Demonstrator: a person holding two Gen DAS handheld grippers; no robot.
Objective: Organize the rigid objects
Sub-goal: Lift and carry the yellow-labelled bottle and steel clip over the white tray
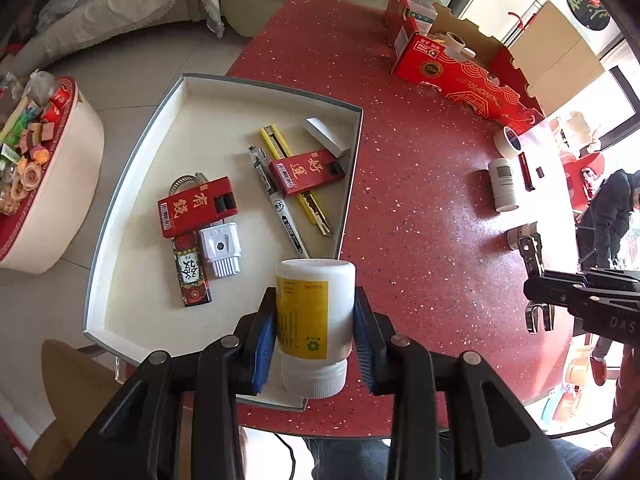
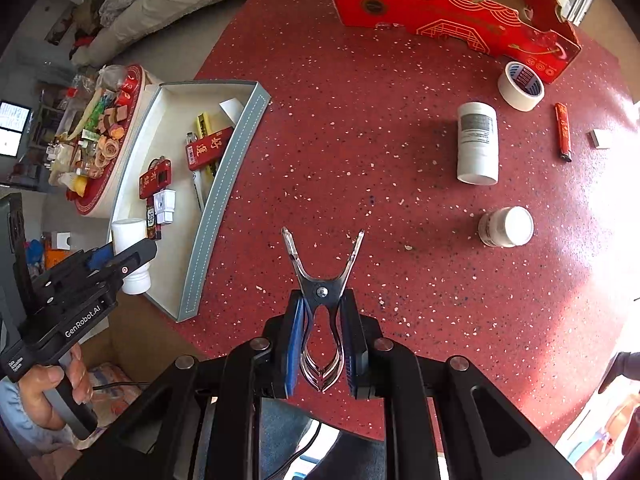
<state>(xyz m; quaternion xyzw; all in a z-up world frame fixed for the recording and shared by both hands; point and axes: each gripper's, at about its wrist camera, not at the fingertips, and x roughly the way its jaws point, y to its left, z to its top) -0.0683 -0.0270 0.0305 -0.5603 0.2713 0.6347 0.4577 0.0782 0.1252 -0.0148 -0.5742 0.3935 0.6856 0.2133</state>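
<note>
My left tongs (image 1: 315, 338) were clamped on the white bottle (image 1: 314, 320), held over the near corner of the tray (image 1: 120, 216). My right tongs (image 2: 322, 344) pinched a metal clip (image 2: 323, 304) above the tabletop (image 2: 400, 240), with 2 more bottles ahead to their right.

The left wrist view looks steeply down from close above the white tray (image 1: 120, 216), which fills the left of its frame. The right wrist view looks down over the open red counter (image 2: 360, 160), farther right. Both views share the tray and the red box (image 1: 460, 76).
</note>
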